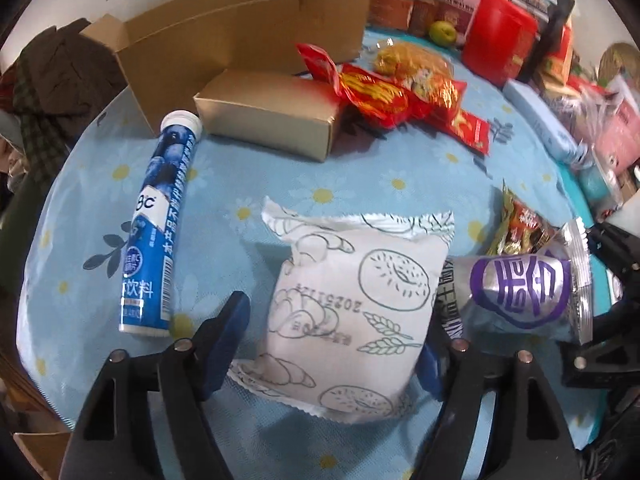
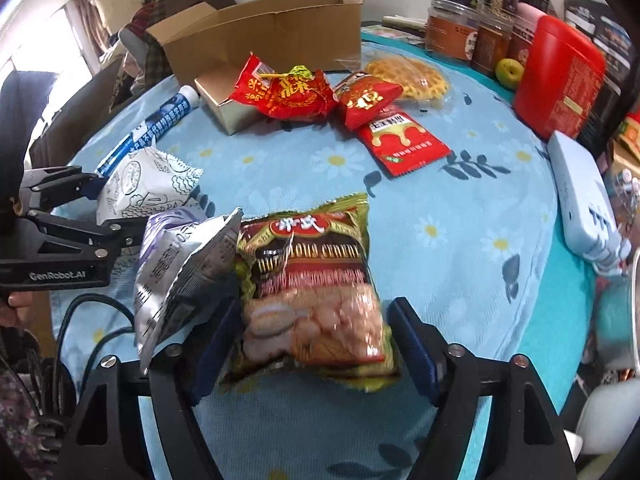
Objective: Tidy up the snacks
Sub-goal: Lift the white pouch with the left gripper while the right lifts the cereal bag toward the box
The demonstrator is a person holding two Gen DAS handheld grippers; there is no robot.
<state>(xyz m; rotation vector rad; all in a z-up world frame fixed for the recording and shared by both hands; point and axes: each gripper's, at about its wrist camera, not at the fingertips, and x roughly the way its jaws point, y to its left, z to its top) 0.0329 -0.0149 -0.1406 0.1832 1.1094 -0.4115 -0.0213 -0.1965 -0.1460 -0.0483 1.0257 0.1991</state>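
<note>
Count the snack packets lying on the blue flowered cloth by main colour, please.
Red foil packets: 3
White packet printed with bread drawings: 1
Silver and purple packet: 1
Green-gold packet with a red panel: 1
Total: 6

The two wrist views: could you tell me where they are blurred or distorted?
Left wrist: fisheye bends the cardboard box; far right clutter smears; white pastry packet sharp. Right wrist: green snack packet is motion-blurred; window at left blown out.
</note>
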